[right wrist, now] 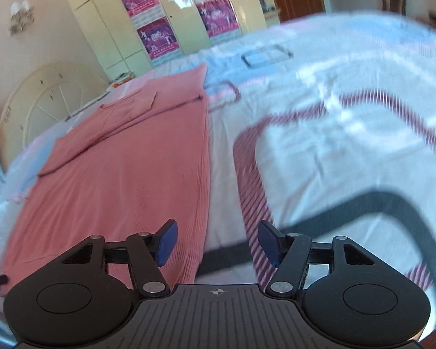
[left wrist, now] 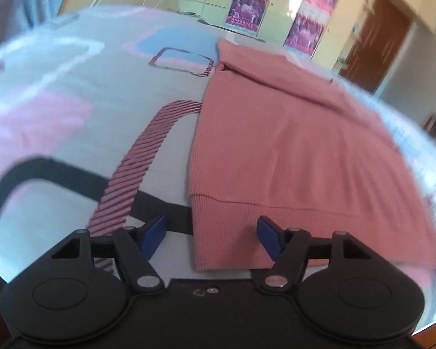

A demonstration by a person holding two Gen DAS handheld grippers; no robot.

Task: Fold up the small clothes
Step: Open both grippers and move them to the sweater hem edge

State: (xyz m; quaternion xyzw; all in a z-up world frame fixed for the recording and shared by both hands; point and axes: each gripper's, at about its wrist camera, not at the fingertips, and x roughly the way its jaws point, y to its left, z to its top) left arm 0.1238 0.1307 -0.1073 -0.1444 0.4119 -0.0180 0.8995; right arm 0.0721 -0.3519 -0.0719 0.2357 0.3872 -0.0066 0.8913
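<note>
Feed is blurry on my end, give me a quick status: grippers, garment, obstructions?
Left gripper and right gripper both open, empty. Pink sweater lies flat on bedsheet, sleeves folded in. Nothing in the way.

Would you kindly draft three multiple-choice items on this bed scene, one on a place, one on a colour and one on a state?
1. Where does the garment lie?
A. spread on the bed sheet
B. on a chair
C. hung on the door

2. What colour is the garment?
A. green
B. dusty pink
C. black

3. How does the left gripper stand?
A. shut on the hem
B. out of view
C. open, pads apart

Answers: 1 A, it lies flat on the patterned sheet; 2 B, both views show pink ribbed knit; 3 C, the blue pads stand apart over the hem corner without pressing it.
</note>
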